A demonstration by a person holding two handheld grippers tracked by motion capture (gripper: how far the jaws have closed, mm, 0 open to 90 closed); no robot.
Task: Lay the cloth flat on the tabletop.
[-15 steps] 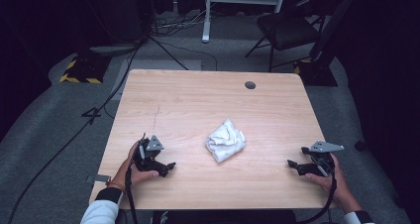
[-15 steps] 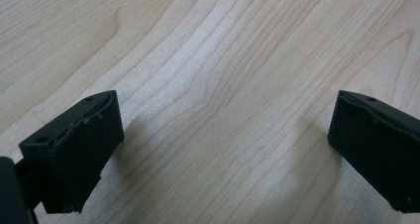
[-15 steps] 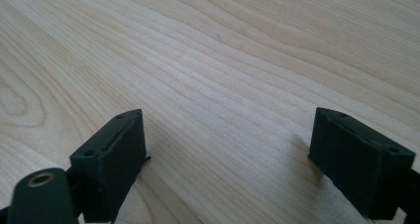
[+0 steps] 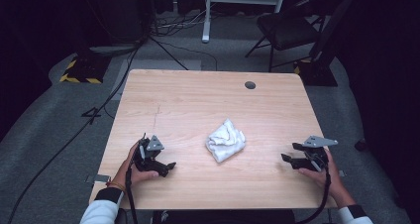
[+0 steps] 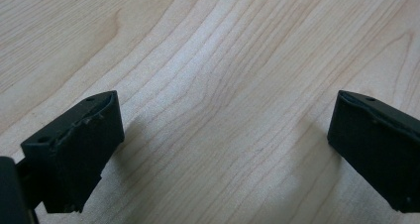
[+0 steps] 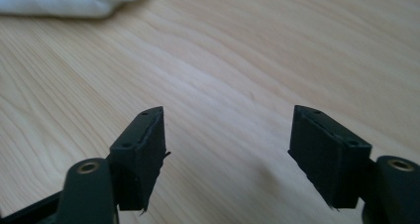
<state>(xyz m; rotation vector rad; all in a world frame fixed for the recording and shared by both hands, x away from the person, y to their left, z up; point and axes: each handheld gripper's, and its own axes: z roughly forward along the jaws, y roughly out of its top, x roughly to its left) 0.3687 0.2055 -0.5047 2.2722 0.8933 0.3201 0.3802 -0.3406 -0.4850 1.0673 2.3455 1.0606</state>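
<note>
A crumpled white cloth [image 4: 226, 140] lies mid-table [image 4: 198, 105], slightly near of centre, its folds hard to read. The left gripper [image 4: 166, 167] and right gripper [image 4: 288, 152] rest well apart from it, the 2 pairs of jaws spread wide, holding nothing.

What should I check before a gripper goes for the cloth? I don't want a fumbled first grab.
1. Left gripper open, jaws apart with nothing between: ok.
2. Right gripper open and bare: ok.
3. Cloth free, touching neither gripper: ok.
4. Bare table between each gripper and the cloth: ok.
5. Cloth well in from the table edges: ok.
6. A loose corner to pinch: cannot tell, it lies crumpled.
</note>
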